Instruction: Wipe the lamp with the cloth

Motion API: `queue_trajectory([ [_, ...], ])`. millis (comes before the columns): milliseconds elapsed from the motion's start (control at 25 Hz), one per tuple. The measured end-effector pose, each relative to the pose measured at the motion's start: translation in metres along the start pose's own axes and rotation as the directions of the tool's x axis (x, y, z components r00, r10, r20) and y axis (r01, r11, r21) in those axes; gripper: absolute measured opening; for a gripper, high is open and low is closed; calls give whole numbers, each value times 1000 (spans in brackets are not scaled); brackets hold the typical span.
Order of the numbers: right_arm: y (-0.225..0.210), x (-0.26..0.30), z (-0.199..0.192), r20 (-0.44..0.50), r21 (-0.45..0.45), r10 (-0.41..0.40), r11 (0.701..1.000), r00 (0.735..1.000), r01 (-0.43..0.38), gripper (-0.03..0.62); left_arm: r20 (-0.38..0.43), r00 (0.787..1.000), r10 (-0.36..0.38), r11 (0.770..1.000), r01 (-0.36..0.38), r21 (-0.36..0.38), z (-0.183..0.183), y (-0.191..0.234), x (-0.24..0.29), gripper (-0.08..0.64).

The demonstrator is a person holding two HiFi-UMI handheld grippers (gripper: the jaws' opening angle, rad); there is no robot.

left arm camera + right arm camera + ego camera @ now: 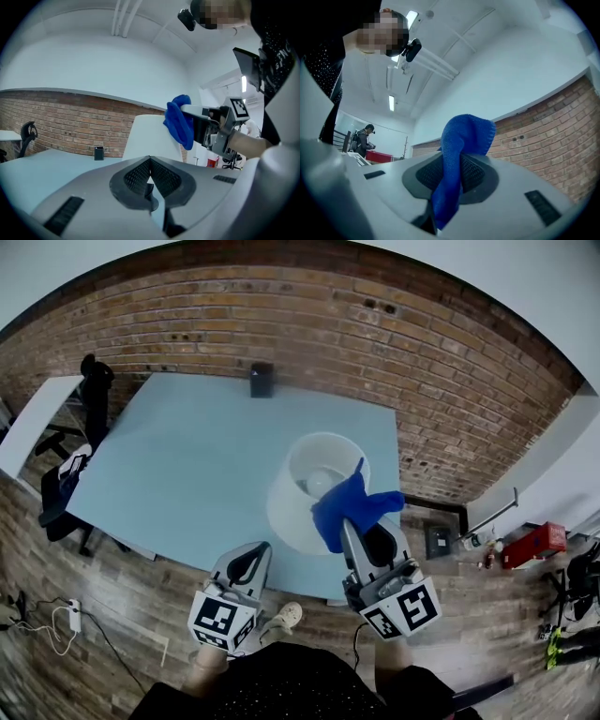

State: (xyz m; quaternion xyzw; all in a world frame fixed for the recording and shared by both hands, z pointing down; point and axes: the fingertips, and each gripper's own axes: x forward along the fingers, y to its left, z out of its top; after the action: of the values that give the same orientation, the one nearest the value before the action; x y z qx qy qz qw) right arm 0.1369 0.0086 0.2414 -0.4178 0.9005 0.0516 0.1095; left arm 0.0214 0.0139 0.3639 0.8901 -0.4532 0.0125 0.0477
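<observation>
At the near edge of the worktop [178, 465], my right gripper [366, 532] has the blue cloth [347, 507] pinched in its jaws, and the cloth seems to touch the upright lamp [291, 507] at its shade's near rim, just ahead-left. My left gripper [246, 566] hangs beside it, jaws together on nothing.

A: The cloth [464, 136]? Blue, soft, a nubbly knit.
B: And the lamp [281, 504] shade is smooth, matt white. The table [178, 456] is smooth and matt too — the wall [375, 334] is rough brick.

Lamp [289, 498] on table [187, 465], cloth [342, 507] at its rim (box [262, 379] behind).
</observation>
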Motion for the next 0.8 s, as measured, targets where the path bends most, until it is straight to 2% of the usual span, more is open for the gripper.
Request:
queue_trajectory([
  [160, -16, -9, -25, -40, 57, -82, 995, 996, 84, 74, -6, 1000, -10, 1000, 10, -5, -4, 9, 8, 9],
  [280, -30, -23, -45, -76, 128, -133, 982, 988, 142, 74, -20, 1000, -21, 1000, 21, -4, -10, 8, 12, 8],
  [400, -43, -36, -67, -128, 154, -188, 966, 974, 207, 74, -29, 999, -29, 1000, 29, -3, -14, 7, 14, 9],
  [560, -58, -54, -100, -217, 149, -253, 946, 943, 289, 74, -37, 999, -24, 1000, 23, -8, -19, 9, 14, 9],
  [800, -79, -84, -157, -359, 152, -330, 902, 873, 403, 74, -53, 998, -20, 1000, 19, -18, -28, 8, 17, 9],
])
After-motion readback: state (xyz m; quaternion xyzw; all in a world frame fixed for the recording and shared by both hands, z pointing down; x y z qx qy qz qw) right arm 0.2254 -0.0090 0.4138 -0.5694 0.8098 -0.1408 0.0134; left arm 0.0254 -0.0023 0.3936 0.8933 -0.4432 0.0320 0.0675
